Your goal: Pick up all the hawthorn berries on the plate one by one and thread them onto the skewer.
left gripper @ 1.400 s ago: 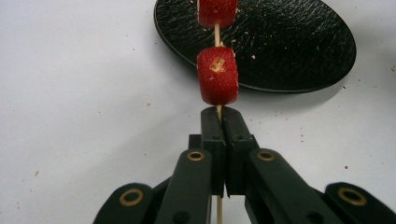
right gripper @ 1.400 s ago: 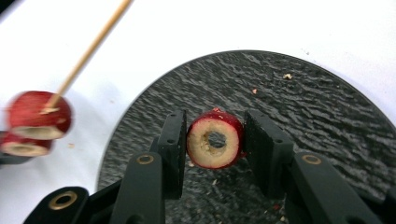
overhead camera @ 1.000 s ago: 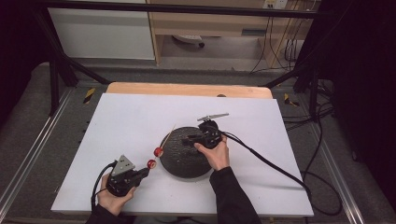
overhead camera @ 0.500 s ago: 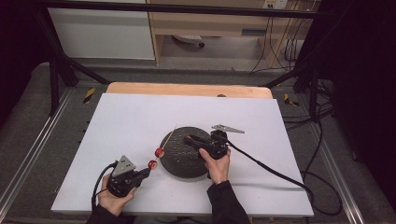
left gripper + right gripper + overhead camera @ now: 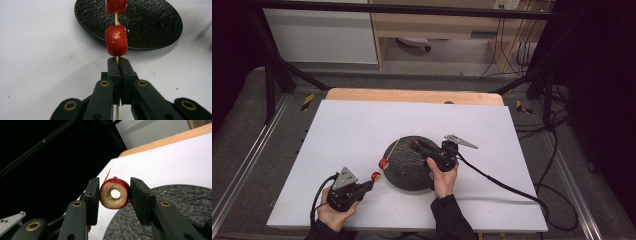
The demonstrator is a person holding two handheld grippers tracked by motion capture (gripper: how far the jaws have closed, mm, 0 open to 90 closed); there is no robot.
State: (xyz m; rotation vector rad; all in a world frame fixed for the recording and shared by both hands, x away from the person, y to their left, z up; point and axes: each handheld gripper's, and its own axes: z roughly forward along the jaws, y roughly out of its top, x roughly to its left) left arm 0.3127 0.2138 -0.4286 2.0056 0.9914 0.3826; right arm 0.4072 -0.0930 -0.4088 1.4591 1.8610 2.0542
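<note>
- Your left tongs [image 5: 371, 184] sit low on the white tabletop [image 5: 362, 130], near its front edge, held in your left hand [image 5: 334, 212].
- Left gripper view: the left tongs [image 5: 118, 65] are fully closed, jaws pressed together on a thin wooden skewer [image 5: 116, 19]. The stick passes between the jaws and runs out ahead of them.
- Two red cored fruit slices [image 5: 116, 43] are threaded on that skewer. The nearer one sits just beyond the jaw tips; the farther one is cut off by the top edge of the view.
- High view: the skewer [image 5: 392, 149] angles up from the left tongs across the left rim of the round black textured plate [image 5: 409, 170]. Both red slices [image 5: 383, 163] lie left of the plate's rim.
- Your right hand [image 5: 443, 177] holds the right tongs [image 5: 414, 145] above the plate, jaws pointing left toward the skewer's free end.
- Right gripper view: the right tongs [image 5: 113, 192] are partly open, one jaw on each side of a third cored slice [image 5: 114, 193] with red skin, pale flesh and a round hole.
- Left jaw appears to touch that slice; right jaw is at its edge. Whether the grip is firm, you cannot tell.
- The skewer's pointed tip [image 5: 107, 175] shows just behind this slice, up and to its left.
- The black plate [image 5: 180, 212] lies below the right tongs.
</note>
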